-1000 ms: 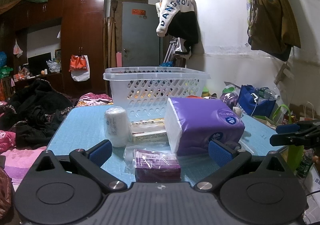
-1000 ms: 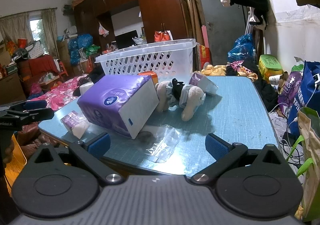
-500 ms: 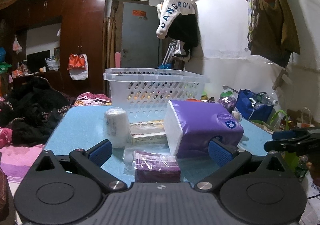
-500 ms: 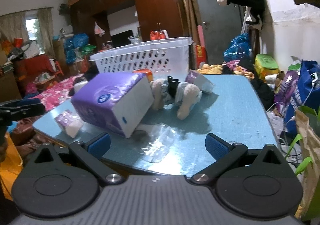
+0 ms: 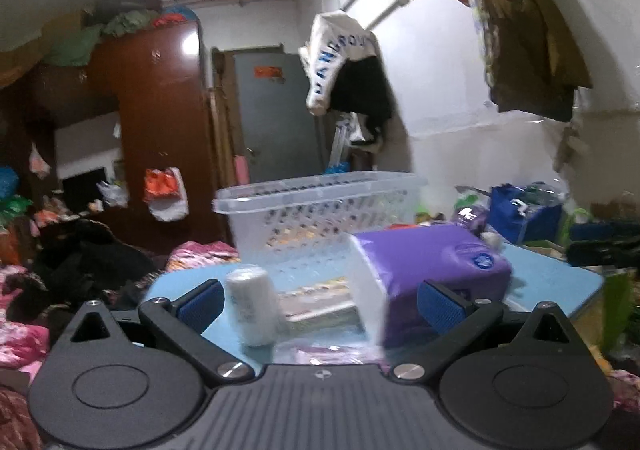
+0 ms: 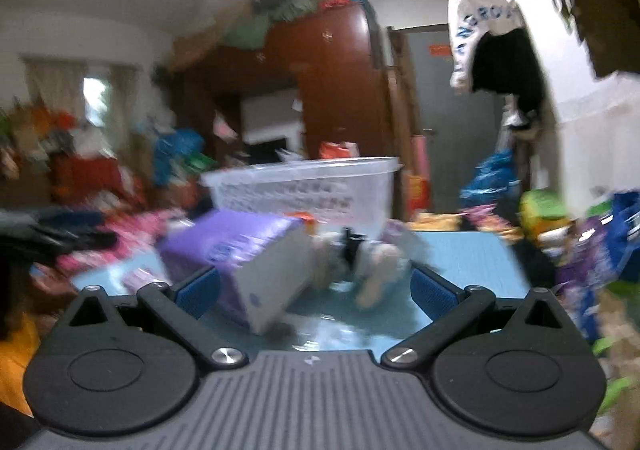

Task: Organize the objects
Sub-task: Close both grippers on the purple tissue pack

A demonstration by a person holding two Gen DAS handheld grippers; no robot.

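Observation:
A purple tissue pack (image 5: 432, 270) lies on the blue table (image 5: 560, 282), in front of a white plastic basket (image 5: 320, 206). A white roll (image 5: 252, 306) stands to its left, with a flat box (image 5: 316, 306) and a purple packet in clear wrap (image 5: 332, 350) nearby. My left gripper (image 5: 322, 304) is open and empty, low at the table's near edge. In the right wrist view, the tissue pack (image 6: 240, 250), a plush toy (image 6: 360, 262) and the basket (image 6: 304, 190) show blurred. My right gripper (image 6: 314, 292) is open and empty.
Clear plastic wrap (image 6: 332, 330) lies on the table near the right gripper. A wardrobe (image 5: 152, 138) and a grey door (image 5: 276, 118) stand behind. Clothes pile (image 5: 72, 266) at the left; bags (image 5: 524, 214) crowd the right side.
Both grippers have tilted upward and dropped lower, so the views now show more ceiling and are blurred. The objects on the table have not moved.

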